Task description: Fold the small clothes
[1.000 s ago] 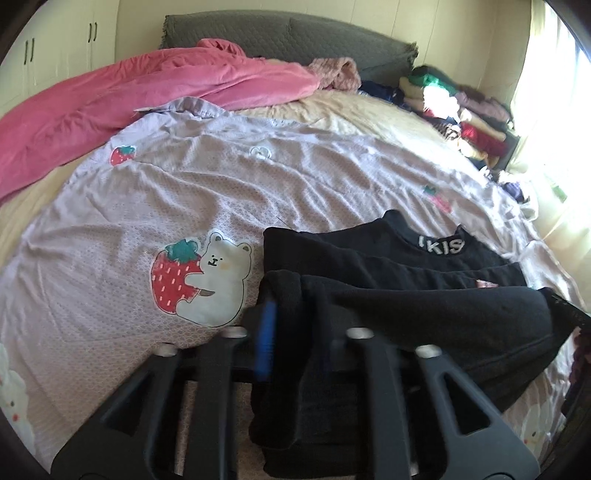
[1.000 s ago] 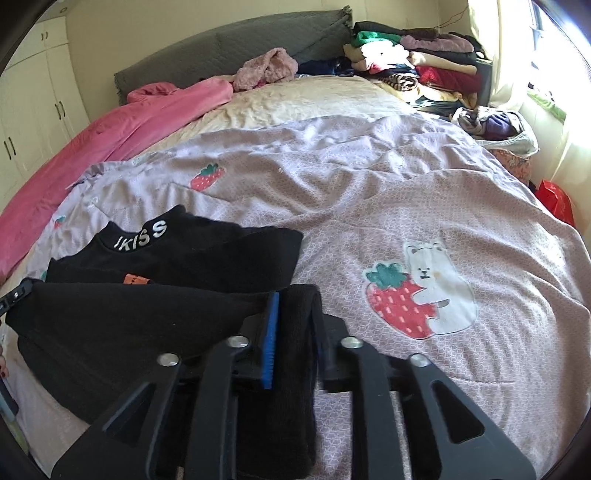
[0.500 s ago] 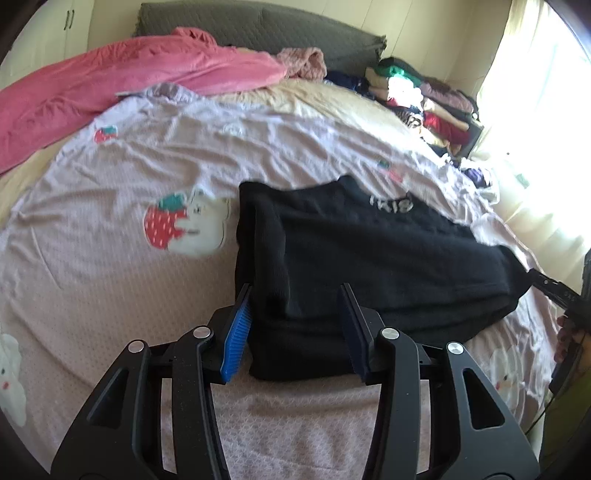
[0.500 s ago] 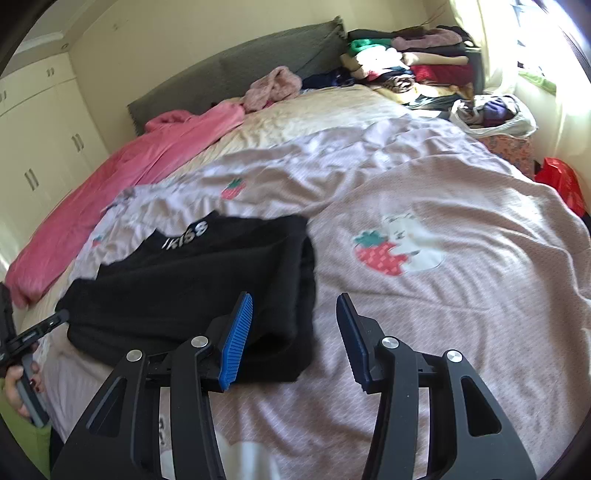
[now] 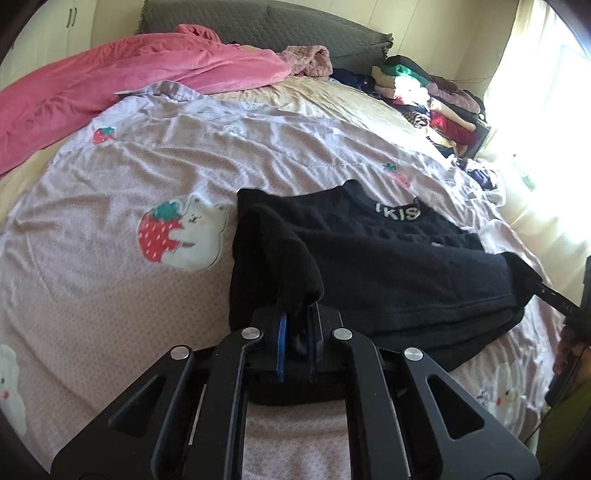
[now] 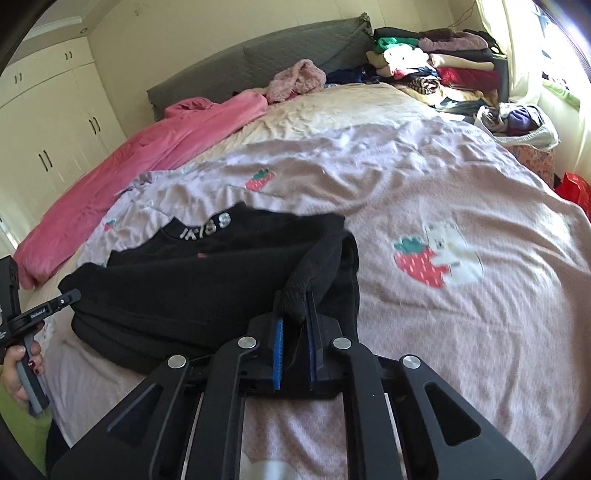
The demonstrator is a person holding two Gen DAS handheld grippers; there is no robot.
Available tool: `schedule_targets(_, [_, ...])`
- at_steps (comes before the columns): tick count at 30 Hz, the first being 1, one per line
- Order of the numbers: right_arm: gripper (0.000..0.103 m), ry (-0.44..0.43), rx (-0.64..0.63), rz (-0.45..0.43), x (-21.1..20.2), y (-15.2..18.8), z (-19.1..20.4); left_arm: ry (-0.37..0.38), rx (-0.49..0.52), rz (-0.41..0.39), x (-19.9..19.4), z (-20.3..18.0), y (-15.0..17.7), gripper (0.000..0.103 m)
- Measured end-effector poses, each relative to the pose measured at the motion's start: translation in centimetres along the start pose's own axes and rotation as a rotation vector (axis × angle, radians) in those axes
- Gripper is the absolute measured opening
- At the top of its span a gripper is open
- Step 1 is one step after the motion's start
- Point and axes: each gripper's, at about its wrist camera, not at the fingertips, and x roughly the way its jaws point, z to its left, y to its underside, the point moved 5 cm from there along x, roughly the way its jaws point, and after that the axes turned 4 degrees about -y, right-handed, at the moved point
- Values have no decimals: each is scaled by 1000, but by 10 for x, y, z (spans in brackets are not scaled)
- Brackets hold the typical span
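One black fleece sweater with white lettering at its collar (image 5: pixel 388 254) lay folded on the bed, on a lilac bedspread printed with strawberries and white bears (image 5: pixel 110 295). Two hand-held grippers worked it, one at each near corner. The left hand-held gripper (image 5: pixel 297 325) was clamped tight on a raised fold of the sweater's left edge, black cloth pinched between its blue pads. The right hand-held gripper (image 6: pixel 295 325) was likewise closed on a lifted ribbed edge at the sweater's right side, the fabric pulled up in a ridge. In the right wrist view one hand (image 6: pixel 16 369) gripped the left tool's handle. Two printed bears hugging strawberries showed, one on either side of the sweater. One crumpled pink blanket (image 5: pixel 110 77) lay toward the grey headboard (image 5: pixel 295 26), and one stack of folded clothes (image 6: pixel 436 62) stood by the window.
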Motion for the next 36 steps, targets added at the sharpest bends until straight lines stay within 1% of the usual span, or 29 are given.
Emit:
schedule_targets(3, [9, -4, -7, -40, -4, -25, -3, 5, -17, -13, -1, -1, -15, 2])
schedule_targets(6, [9, -12, 15, -74, -3, -53, -11, 22, -73, -25, 3, 2, -38, 2])
schedule_targets(9, [9, 7, 22, -62, 13, -74, -19, 28, -136, -34, 13, 7, -60, 2])
schedule_targets(12, [9, 26, 37, -35, 38, -85, -27, 3, -151, -34, 29, 9, -79, 3])
schedule_targets(13, [10, 32, 48, -21, 47, -88, -30, 0, -166, -39, 34, 11, -85, 6])
schedule_targets(14, [12, 56, 60, -5, 57, -90, -35, 3, -183, -37, 38, 14, -87, 8])
schedule_targets(15, [15, 71, 76, 3, 64, -92, -39, 13, -218, -27, 43, 19, -90, 10])
schedule_targets(16, [18, 74, 96, 4, 69, -93, -43, 29, -250, -25, 46, 23, -90, 14])
schedule_targets(17, [18, 82, 119, -2, 72, -95, -48, 41, -292, -31, 47, 30, -90, 23])
schedule_targets(18, [19, 93, 138, -14, 72, -96, -53, 31, -314, -50, 44, 36, -89, 29])
schedule_targets(19, [22, 98, 150, -27, 72, -97, -55, 25, -326, -70, 41, 41, -88, 33])
schedule_targets(20, [25, 100, 156, -44, 67, -97, -57, 15, -345, -89, 37, 49, -83, 33])
schedule_targets(22, [26, 107, 143, -65, 57, -93, -56, 2, -366, -86, 33, 59, -75, 33])
schedule_targets(24, [30, 130, 95, -87, 45, -87, -53, -22, -351, -74, 33, 64, -63, 33])
schedule_targets(25, [33, 145, 63, -93, 39, -81, -51, -42, -332, -63, 34, 66, -56, 33])
schedule_targets(26, [35, 154, 46, -89, 37, -77, -50, -45, -323, -51, 36, 66, -50, 33])
schedule_targets(28, [36, 170, 7, -67, 35, -67, -47, -41, -316, -11, 42, 67, -38, 33])
schedule_targets(29, [39, 184, -19, -42, 37, -59, -45, -45, -310, 3, 44, 67, -34, 33])
schedule_targets(31, [41, 197, -35, -2, 43, -48, -43, -66, -288, 26, 45, 68, -25, 35])
schedule_targets(33, [42, 165, -15, 39, 50, -35, -43, -39, -286, 44, 45, 68, -18, 38])
schedule_targets(34, [43, 150, 5, 48, 54, -29, -43, -33, -285, 47, 44, 67, -15, 40])
schedule_targets(36, [44, 124, 35, 59, 59, -22, -43, -23, -268, 49, 43, 64, -9, 40])
